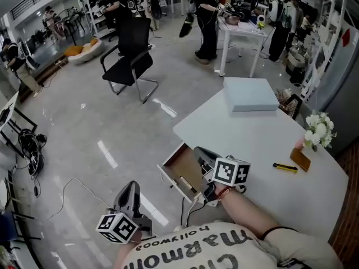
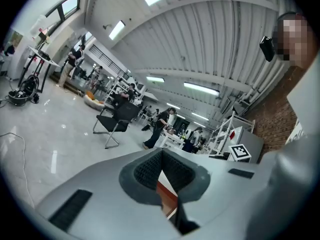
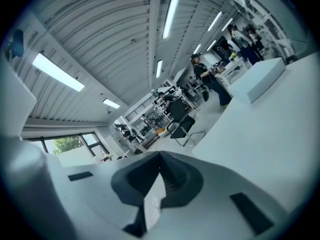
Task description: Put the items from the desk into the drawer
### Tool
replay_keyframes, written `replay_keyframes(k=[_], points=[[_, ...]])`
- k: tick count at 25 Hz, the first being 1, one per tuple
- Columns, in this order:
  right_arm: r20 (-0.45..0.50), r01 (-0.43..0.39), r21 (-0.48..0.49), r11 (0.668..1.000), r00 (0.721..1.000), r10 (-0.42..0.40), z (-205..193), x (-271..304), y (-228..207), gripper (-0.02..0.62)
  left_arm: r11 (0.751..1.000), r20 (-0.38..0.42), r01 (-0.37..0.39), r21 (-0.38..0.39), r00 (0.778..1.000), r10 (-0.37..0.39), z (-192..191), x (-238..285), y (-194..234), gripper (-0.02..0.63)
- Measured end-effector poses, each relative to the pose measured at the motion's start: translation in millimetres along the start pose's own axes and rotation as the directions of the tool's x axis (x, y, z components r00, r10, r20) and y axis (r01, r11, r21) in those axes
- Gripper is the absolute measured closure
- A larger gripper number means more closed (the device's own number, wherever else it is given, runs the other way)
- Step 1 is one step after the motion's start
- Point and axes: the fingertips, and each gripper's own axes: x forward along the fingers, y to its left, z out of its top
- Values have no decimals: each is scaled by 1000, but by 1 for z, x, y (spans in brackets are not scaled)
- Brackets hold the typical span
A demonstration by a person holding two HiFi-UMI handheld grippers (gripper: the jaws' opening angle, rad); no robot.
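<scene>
Your right gripper (image 1: pixel 208 160) hides the right part of the open drawer (image 1: pixel 180 175), lower centre. The yellow-and-black item (image 1: pixel 285 167) at right is too small to identify. The bottom edge cuts off your shirt (image 1: pixel 207 248).

Site: a large open lab hall, shared by many workers. Evidence:
- Polished grey floor (image 1: pixel 112 116).
- Ribbed metal ceiling (image 2: pixel 210 29) with strip lights (image 2: pixel 201 88).
- Racks (image 1: pixel 94 13) at far left, loaded with gear.
- White table (image 1: pixel 242 33) at the far side carrying equipment, with people (image 1: pixel 207 15) standing at work around it.
- Black chair (image 1: pixel 130 60) alone mid-floor.
- Cables (image 1: pixel 29 147) coiled on the floor at left.
- Brick wall (image 2: pixel 277 114) at right.
- White desk (image 1: pixel 263 144) near right.
</scene>
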Motion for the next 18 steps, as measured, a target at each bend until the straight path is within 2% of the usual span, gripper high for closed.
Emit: replay_keyframes(k=[9, 18], points=[[35, 93, -2, 996, 995, -93, 52, -76, -77, 592, 996, -35, 82, -16, 996, -83, -34, 62, -81, 607], [120, 212, 42, 976, 969, -215, 100, -166, -162, 592, 981, -108, 192, -26, 975, -194, -85, 120, -167, 607]])
